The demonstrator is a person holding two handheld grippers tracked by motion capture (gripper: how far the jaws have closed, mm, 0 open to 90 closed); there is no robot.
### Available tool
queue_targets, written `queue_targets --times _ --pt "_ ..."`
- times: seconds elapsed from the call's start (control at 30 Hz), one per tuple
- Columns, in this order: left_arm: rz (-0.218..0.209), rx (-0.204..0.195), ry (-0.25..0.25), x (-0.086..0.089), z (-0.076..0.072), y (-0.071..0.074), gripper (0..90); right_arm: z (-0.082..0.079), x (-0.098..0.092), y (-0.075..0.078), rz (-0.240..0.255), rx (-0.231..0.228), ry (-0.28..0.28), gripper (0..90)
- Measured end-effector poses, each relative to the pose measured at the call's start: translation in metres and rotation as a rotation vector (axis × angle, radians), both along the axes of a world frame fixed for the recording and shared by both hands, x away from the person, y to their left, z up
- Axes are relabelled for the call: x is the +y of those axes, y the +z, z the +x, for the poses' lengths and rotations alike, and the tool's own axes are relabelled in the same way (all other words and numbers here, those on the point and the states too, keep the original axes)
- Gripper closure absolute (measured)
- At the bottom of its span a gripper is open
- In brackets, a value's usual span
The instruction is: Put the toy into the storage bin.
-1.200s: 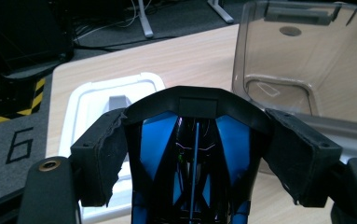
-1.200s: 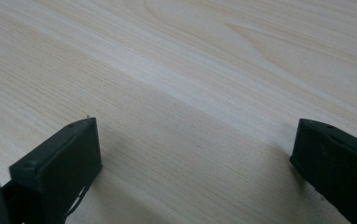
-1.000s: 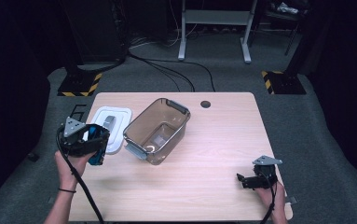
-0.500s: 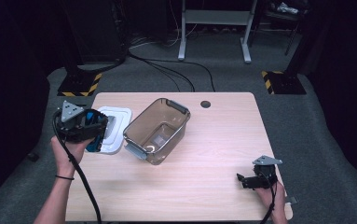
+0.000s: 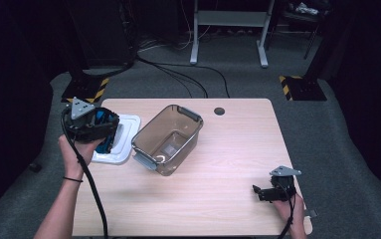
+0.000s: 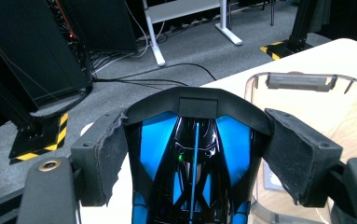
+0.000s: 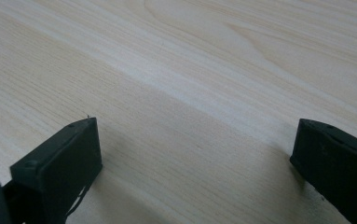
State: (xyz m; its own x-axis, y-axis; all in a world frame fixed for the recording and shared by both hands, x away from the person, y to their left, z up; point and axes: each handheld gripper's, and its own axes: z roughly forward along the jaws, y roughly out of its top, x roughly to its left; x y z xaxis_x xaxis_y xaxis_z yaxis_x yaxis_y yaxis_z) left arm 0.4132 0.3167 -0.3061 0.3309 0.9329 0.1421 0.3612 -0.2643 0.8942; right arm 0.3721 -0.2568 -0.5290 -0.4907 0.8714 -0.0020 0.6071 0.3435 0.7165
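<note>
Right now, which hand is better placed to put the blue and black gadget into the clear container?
Left: its claw grips the gadget beside the container; the right claw is open.

Container [image 5: 168, 139] mid-table, lid [image 5: 123, 142] just left of it

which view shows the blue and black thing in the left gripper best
The left gripper view: the blue and black object sits close up between the left gripper's pads. The high view shows it small and partly hidden by that gripper. The right gripper view looks at bare table.
</note>
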Motion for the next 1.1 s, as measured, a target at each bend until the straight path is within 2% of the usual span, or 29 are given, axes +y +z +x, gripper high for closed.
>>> queue_targets --times 1.1 --pt "0.020 -0.035 -0.051 -0.039 0.029 0.027 24.9 0.000 0.000 0.000 0.001 0.003 0.001 0.5"
